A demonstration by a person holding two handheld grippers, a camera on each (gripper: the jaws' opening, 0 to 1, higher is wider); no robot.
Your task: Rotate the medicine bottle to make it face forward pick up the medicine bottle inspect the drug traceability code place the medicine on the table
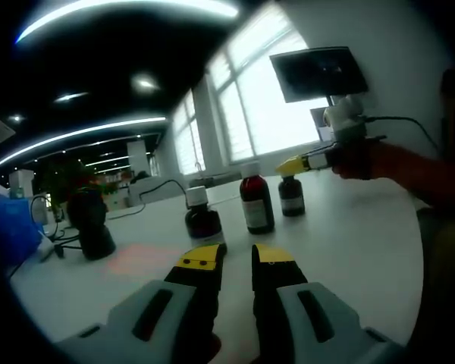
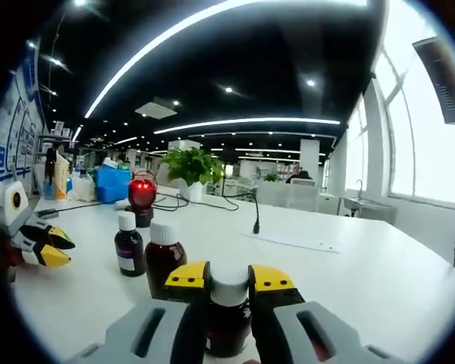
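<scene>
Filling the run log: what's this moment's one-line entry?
right gripper: jaws around bottle cap | left gripper: open, holding nothing | two more bottles on table

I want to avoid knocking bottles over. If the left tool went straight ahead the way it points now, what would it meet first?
Probably the nearest bottle, standing just beyond the left tool. The middle bottle sits slightly right of that line; depth is hard to judge.

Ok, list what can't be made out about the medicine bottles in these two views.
- Right gripper view: the nearest bottle stands between the right claw's jaws, which hide its sides and label.
- Right gripper view: the middle bottle is partly hidden by the jaw.
- Left gripper view: the labels on the three bottles are too blurred to read; no traceability code shows.
</scene>
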